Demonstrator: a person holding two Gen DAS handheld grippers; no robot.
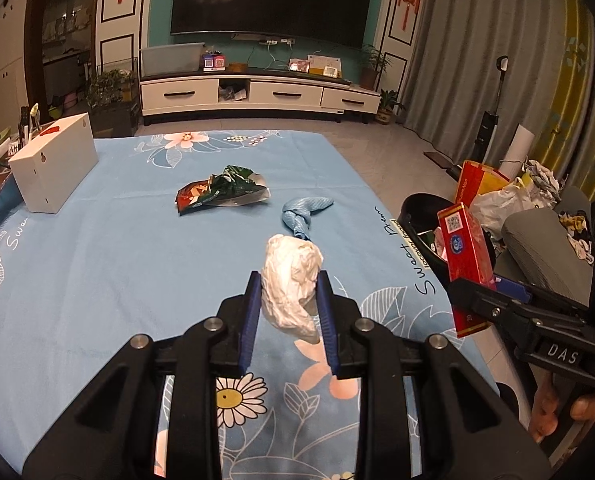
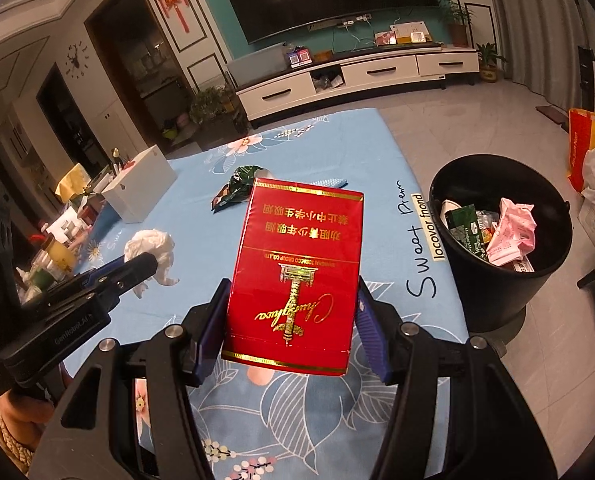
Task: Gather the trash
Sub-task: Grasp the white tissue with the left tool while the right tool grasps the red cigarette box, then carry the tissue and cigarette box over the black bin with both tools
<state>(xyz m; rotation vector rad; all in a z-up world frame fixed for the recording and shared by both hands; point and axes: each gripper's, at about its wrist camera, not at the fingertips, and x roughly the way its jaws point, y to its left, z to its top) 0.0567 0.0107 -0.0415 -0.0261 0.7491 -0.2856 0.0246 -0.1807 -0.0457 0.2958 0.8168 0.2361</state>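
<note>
My left gripper is shut on a crumpled white tissue, held above the blue flowered tablecloth. My right gripper is shut on a red cigarette carton with gold print, lifted off the table. That carton and the right gripper show at the right edge of the left wrist view. The tissue and left gripper appear at left in the right wrist view. A crumpled green snack bag and a knotted blue cloth lie on the table. A black trash bin stands off the table's right edge.
A white box sits at the table's far left. The bin holds pink paper and green wrappers. Red and white bags stand on the floor beyond the bin. A TV cabinet lines the far wall.
</note>
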